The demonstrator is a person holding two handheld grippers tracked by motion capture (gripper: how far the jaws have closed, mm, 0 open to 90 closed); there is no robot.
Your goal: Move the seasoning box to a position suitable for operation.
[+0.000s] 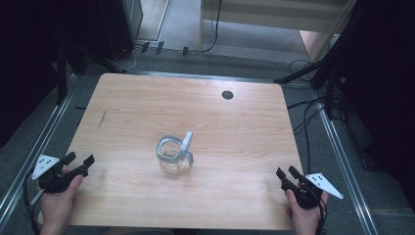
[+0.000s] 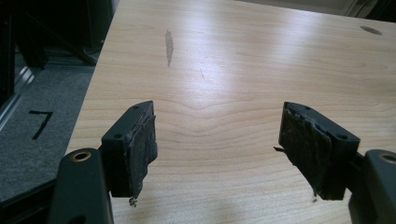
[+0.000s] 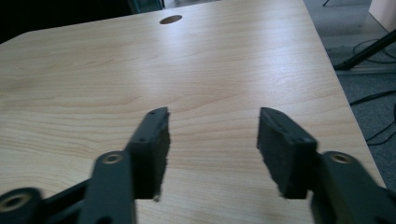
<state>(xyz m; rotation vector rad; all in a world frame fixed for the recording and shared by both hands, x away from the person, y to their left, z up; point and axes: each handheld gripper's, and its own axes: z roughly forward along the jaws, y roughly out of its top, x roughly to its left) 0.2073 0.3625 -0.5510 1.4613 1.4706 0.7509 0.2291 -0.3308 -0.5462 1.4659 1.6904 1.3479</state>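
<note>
Glass jar sits upright near the middle of the worktop, slightly toward the near edge, with its hinged lid flipped open and standing on edge against the jar's right side, so the mouth is exposed. Nothing else on the wood apart from a cable hole toward the far edge and a dark scuff toward the far-left corner. Left gripper is parked at the near-left corner, right gripper at the near-right corner, both well apart from the jar. Key relation: the jar lies ahead and inward of both, i.e. forward-right of the left tool and forward-left of the right one; the left looks marginally nearer, though it's close to even. The lid and hinge face the right gripper's side, so my read is the right would take the lid while the left steadies the glass body. Jar's long axis is vertical, so a side-on grasp needs the jaws level across it. Pose: both hands low at the near edge, tools angled forward and slightly inward. Left gripper view shows its jaws spread wide over bare wood, nothing between the pads; right gripper view shows the same, jaws parted and empty.
</note>
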